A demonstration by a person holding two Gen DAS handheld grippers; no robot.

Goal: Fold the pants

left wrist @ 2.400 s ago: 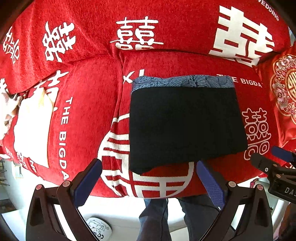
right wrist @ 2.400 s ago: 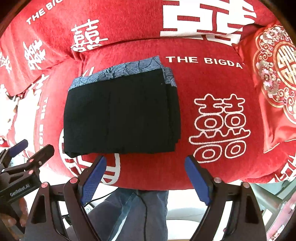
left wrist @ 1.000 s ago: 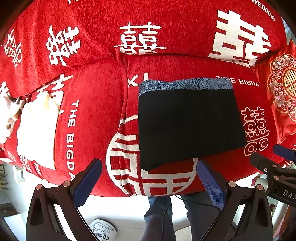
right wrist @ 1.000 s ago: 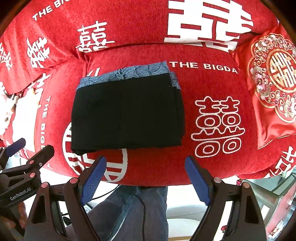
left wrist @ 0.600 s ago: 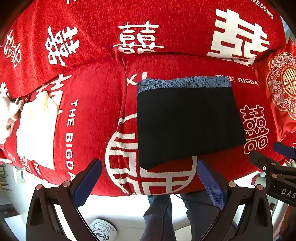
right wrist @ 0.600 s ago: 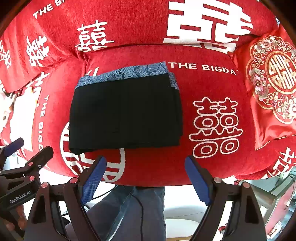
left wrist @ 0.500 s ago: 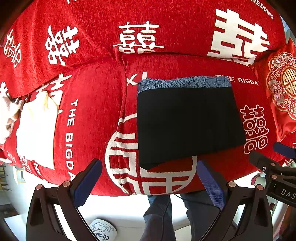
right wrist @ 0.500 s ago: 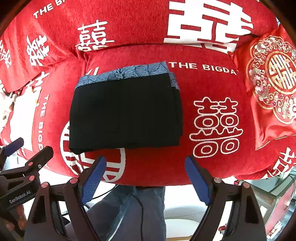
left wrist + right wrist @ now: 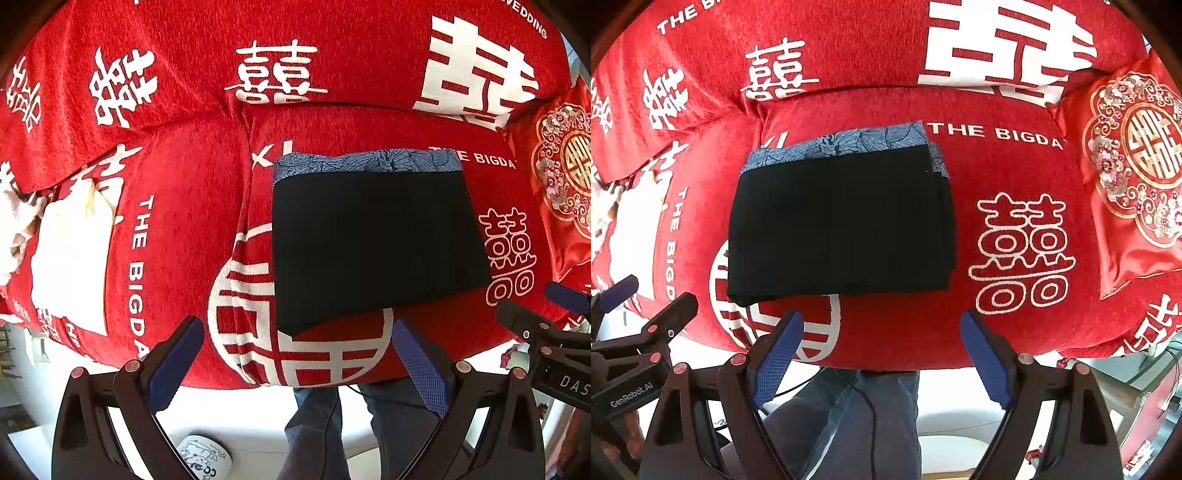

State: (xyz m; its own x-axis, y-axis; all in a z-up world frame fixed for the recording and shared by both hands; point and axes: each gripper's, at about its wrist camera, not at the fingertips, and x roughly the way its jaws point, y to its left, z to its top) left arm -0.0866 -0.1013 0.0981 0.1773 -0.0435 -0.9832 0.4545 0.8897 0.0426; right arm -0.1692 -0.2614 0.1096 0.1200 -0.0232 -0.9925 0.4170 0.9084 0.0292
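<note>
On the red sofa seat cushion (image 9: 192, 221), right in the middle of both views, the black pants (image 9: 373, 243) lie folded into a flat, squarish packet. Its near edge sits across a big white circular emblem (image 9: 295, 343) woven into the cover, close to the cushion's front lip. Peeking out along the far edge is a strip of blue-grey patterned fabric (image 9: 846, 146), and in the right wrist view that same fabric shows at the packet's far right corner too. On the right side you can see stacked layers of black cloth at the fold.

Left claw (image 9: 295, 365) hovers just short of the sofa's front edge, jaws spread wide, blue pads (image 9: 421, 365) apart, nothing between them, clear of the pants. Right claw (image 9: 879, 356) hangs spread the same way, gripping nothing, also off the cloth. Each claw shows up at the edge of the other's view: the right claw at the far right of the left view (image 9: 546, 332), the left claw at the far left of the right view (image 9: 635, 332).

Further out: white lettering and double-happiness characters all over the red cover, a cream-white cloth (image 9: 70, 254) on the left cushion, a shiny embroidered red pillow (image 9: 1134, 166) at the right end. Below the sofa edge, the person's blue-jeaned legs (image 9: 857, 421) and a white printed cup (image 9: 203, 459) on the pale floor.
</note>
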